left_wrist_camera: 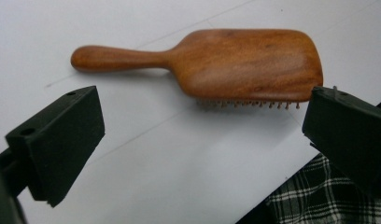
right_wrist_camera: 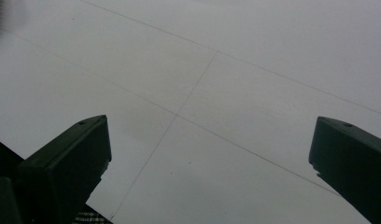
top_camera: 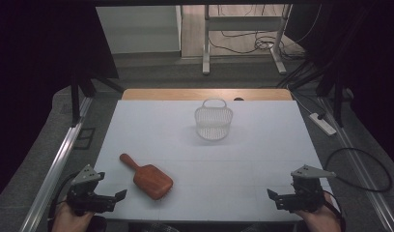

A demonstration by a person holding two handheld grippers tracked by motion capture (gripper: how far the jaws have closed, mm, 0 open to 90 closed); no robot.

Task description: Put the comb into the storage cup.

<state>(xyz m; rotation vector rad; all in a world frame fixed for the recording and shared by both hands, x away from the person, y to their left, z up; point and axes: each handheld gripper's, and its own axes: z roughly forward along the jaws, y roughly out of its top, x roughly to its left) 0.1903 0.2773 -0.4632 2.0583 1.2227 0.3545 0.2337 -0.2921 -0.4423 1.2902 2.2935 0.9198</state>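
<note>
A wooden paddle hairbrush [top_camera: 149,178] lies bristles down near the front left of the white table, its handle pointing far-left. My left gripper [top_camera: 115,198] sits at the front left corner, open, just left of the brush and apart from it. In the left gripper view the hairbrush [left_wrist_camera: 244,63] lies just beyond the gripper [left_wrist_camera: 203,116], whose jaws stand wide apart. A white mesh basket [top_camera: 214,123] with a handle stands upright at the far centre. My right gripper [top_camera: 276,199] rests open at the front right; in its own view the gripper [right_wrist_camera: 211,123] holds nothing above bare table.
The white table top [top_camera: 262,145] ends at a wooden strip [top_camera: 204,94] at the far side. A metal rail [top_camera: 60,159] runs along the left. A power strip [top_camera: 323,123] and cables lie on the floor at right. Plaid cloth [left_wrist_camera: 319,200] shows below the front edge.
</note>
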